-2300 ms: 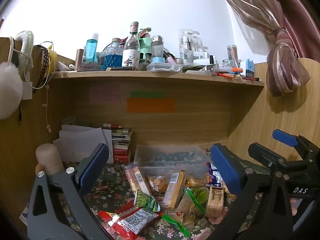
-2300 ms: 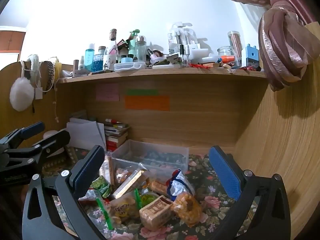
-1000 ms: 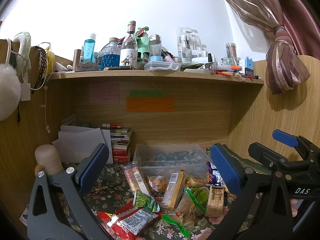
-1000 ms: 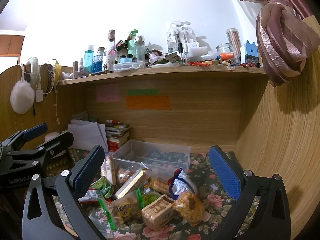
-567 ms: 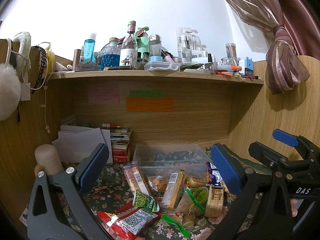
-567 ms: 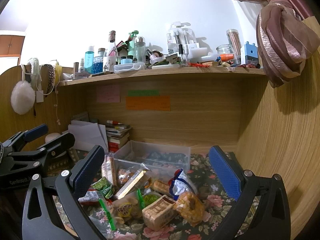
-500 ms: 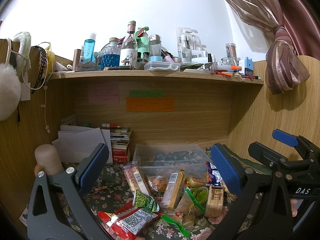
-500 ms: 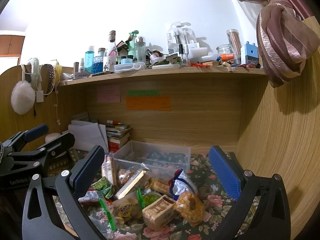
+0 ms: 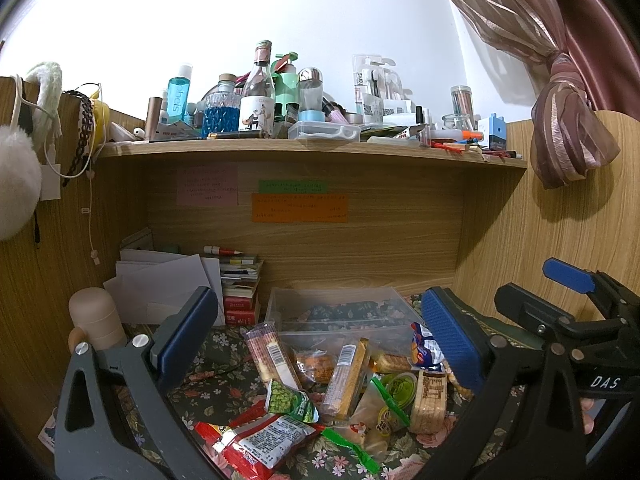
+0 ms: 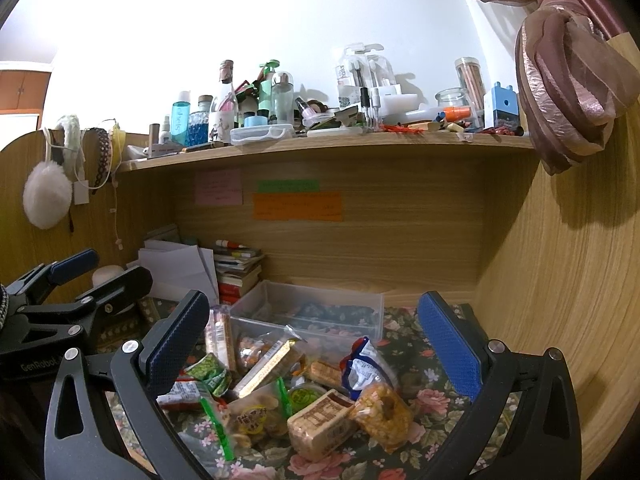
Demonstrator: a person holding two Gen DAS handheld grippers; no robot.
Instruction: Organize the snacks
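A heap of packaged snacks (image 9: 336, 384) lies on the floral desk cloth (image 9: 224, 384) in front of a clear plastic bin (image 9: 340, 312). It includes a red packet (image 9: 260, 440), a green pea packet (image 9: 290, 400), long biscuit packs (image 9: 346, 376) and a brown wafer block (image 10: 324, 424). The heap (image 10: 280, 388) and bin (image 10: 308, 312) also show in the right wrist view. My left gripper (image 9: 320, 340) is open and empty above the heap. My right gripper (image 10: 316, 344) is open and empty above it too, to the right of the left one.
A wooden shelf (image 9: 312, 148) crowded with bottles and jars runs overhead. Papers and stacked books (image 9: 240, 284) stand at the back left, beside a beige cylinder (image 9: 94, 320). A wooden side wall (image 10: 560, 280) closes the right. A tied curtain (image 10: 568, 92) hangs there.
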